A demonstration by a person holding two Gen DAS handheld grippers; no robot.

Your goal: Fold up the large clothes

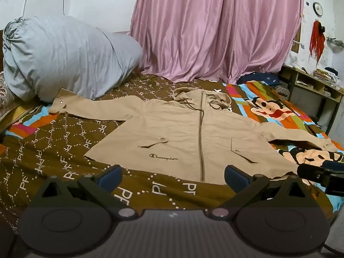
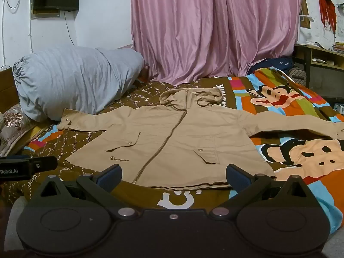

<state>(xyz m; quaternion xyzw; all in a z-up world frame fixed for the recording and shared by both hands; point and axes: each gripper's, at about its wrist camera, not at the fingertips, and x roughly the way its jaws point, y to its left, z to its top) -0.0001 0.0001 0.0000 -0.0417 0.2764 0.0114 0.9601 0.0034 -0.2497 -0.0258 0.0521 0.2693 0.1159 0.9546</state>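
Note:
A tan hooded zip jacket (image 1: 176,133) lies flat and face up on the bed, hood toward the curtain, both sleeves spread sideways. It also shows in the right wrist view (image 2: 172,142). My left gripper (image 1: 173,178) is open and empty, just short of the jacket's bottom hem. My right gripper (image 2: 174,177) is open and empty, at the hem near the zip's lower end. The right gripper's body (image 1: 322,174) shows at the right edge of the left wrist view, and the left gripper's body (image 2: 28,167) at the left edge of the right wrist view.
The bed has a brown and cartoon-print sheet (image 1: 53,146). A big grey bundle (image 1: 64,56) sits at the back left. Pink curtains (image 1: 215,28) hang behind. A shelf unit (image 1: 314,83) stands at the right. A dark bag (image 2: 273,63) lies by the curtain.

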